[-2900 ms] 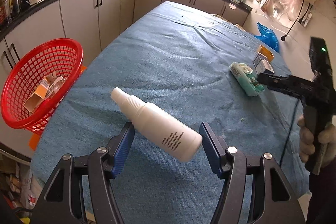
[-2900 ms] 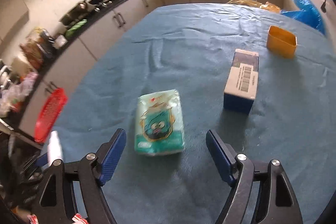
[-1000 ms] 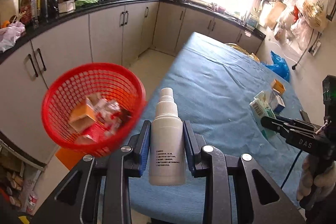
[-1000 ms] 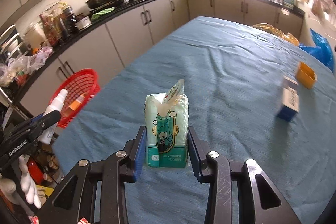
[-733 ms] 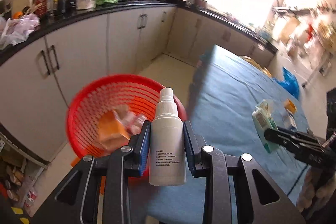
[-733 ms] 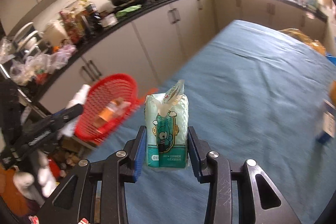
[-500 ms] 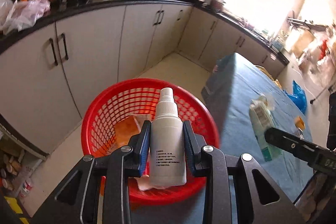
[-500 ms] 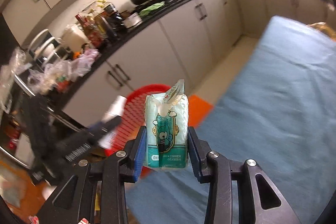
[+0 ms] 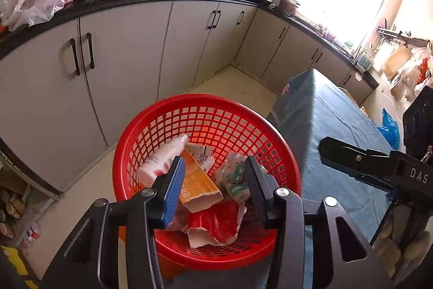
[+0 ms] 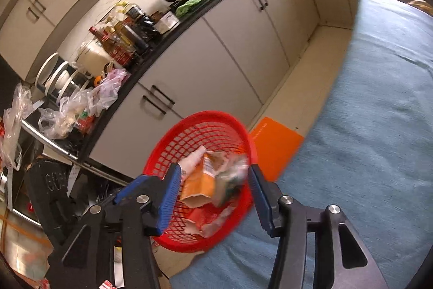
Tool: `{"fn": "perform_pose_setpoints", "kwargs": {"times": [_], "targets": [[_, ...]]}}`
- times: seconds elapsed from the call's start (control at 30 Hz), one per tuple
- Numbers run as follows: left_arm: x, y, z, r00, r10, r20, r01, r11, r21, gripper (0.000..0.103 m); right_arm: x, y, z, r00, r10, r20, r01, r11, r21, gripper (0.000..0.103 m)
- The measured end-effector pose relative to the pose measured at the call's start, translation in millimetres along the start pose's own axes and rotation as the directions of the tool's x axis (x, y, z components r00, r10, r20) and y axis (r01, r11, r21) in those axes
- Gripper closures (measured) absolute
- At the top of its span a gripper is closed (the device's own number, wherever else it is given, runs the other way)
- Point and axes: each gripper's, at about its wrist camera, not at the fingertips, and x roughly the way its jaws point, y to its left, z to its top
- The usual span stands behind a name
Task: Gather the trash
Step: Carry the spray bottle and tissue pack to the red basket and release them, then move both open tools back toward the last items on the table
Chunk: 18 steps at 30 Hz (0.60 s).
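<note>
A red mesh basket (image 9: 173,123) stands beside the blue-clothed table (image 9: 324,121); it also shows in the right wrist view (image 10: 216,118). In it lie the white spray bottle (image 9: 159,161), the green tissue pack (image 9: 235,178), an orange carton (image 9: 200,186) and torn red wrapping. The bottle (image 10: 193,159) and the blurred tissue pack (image 10: 230,180) also show in the right wrist view. My left gripper (image 9: 215,186) is open and empty above the basket. My right gripper (image 10: 213,191) is open and empty over the basket's near side; it also shows in the left wrist view (image 9: 351,156).
Grey kitchen cabinets (image 9: 121,58) with a black counter run behind the basket, carrying bottles, pans and plastic bags. An orange block (image 10: 273,145) sits under the basket by the table edge. The blue table (image 10: 379,140) fills the right side.
Both grippers opened over the basket. The spray bottle dropped from the left gripper and the tissue pack from the right; both are now in the basket.
</note>
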Motion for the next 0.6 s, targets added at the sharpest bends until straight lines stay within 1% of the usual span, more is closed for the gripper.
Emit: {"fn": "perform_pose_setpoints", "kwargs": {"times": [0.1,0.23,0.37,0.5,0.6], "targets": [[-6,-6,-2,1.0,0.007,0.011,-0.007,1.0,0.01,0.054,-19,-15,-5,0.999,-0.036,0.017,0.036,0.999,0.014,0.047],[-22,-21,-9,0.998,0.046,0.045,-0.048,0.998,0.048,0.049,-40,-28,-16,0.996,-0.084,0.033,0.083,0.996,0.021,0.046],[-35,-35,-16,0.994,0.08,0.069,-0.086,0.993,0.085,0.044,-59,-36,-28,0.993,-0.111,0.045,0.111,0.994,0.016,0.046],[-49,-53,-27,0.987,0.124,0.102,-0.136,0.982,0.131,0.039,-77,-40,-41,0.989,-0.137,0.06,0.137,0.991,0.003,0.044],[-57,-65,-35,0.986,0.123,0.108,-0.14,0.977,0.159,0.037,-92,-42,-50,0.985,-0.152,0.077,0.153,0.988,-0.007,0.042]]}}
